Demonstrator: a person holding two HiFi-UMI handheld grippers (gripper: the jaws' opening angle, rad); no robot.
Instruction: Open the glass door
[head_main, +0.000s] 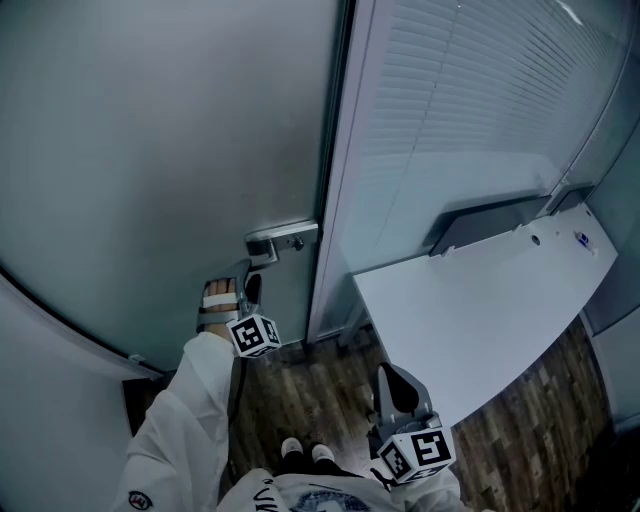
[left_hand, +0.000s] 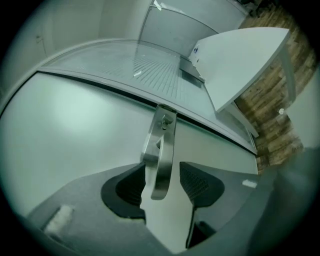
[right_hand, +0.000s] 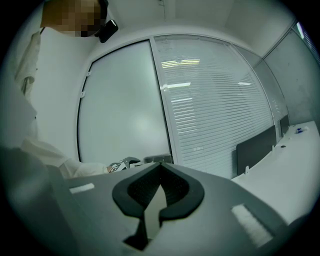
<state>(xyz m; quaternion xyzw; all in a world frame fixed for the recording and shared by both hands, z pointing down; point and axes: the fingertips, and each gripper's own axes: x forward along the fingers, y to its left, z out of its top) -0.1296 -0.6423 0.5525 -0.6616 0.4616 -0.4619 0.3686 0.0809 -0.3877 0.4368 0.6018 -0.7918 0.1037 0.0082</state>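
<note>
Bracketing the lever handle (left_hand: 161, 155) is judged to be the step in hand. The left gripper (left_hand: 160, 175) is spread, with one pad on each side of the lever and nothing pinched yet. The handle is mounted at the latch edge of the frosted glass door (head_main: 150, 150), which looks shut against its frame.

For a clean step, the jaws should be closed squarely on the lever, well back from its tip so slip-off is avoided. The lever should be turned before the door is moved.

The right gripper (right_hand: 160, 169) is pressed together on nothing and is held low beside the white desk (head_main: 480, 310).

The lever sitting between the pads is shown only by the left gripper view. The door-to-frame layout and the slatted panel (head_main: 470, 90) are best read from the head view.
</note>
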